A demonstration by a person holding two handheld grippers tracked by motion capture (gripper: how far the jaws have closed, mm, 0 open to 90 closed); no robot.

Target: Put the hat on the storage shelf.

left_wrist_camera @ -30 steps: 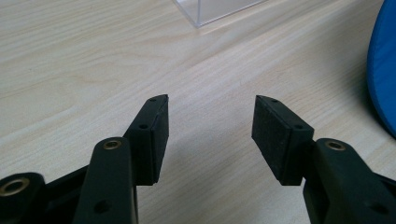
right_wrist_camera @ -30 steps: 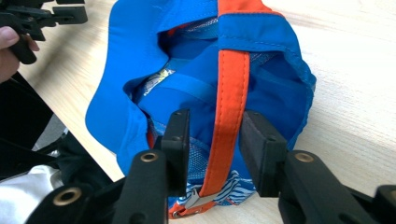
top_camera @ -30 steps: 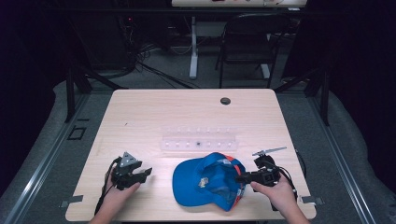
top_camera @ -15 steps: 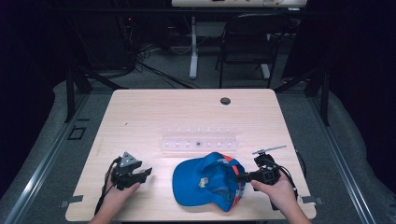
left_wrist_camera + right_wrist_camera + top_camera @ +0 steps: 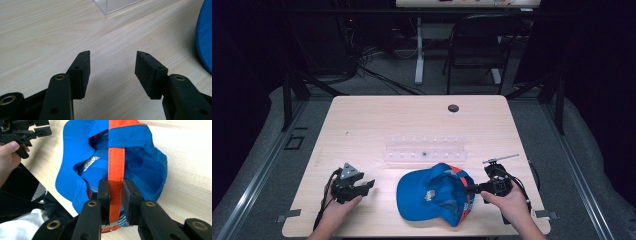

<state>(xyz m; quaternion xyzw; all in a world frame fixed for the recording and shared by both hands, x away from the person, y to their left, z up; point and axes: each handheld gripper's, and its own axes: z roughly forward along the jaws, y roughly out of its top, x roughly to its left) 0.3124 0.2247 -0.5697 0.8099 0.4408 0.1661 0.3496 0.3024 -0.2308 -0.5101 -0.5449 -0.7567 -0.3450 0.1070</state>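
Down on the pale desk (image 5: 377, 120) the right gripper (image 5: 116, 192) has just closed its jaws across the blue cap (image 5: 432, 192)'s orange strap (image 5: 116, 165) (running straight ahead), while the left gripper (image 5: 112, 67) gapes empty, well apart.

Blue cap (image 5: 432, 192), orange strap (image 5: 116, 160); pale wood table (image 5: 377, 120); black tongs (image 5: 111, 72).

far half: bare table (image 5: 377, 117), open to the far edge, but for a small dark disc (image 5: 453, 108)
middle: clear tray (image 5: 426, 149) lies crosswise
near edge, middle: cap (image 5: 434, 192) fills it
near left corner: left gripper (image 5: 362, 185), bare wood between it and cap
near right corner: right gripper (image 5: 473, 189) at the cap
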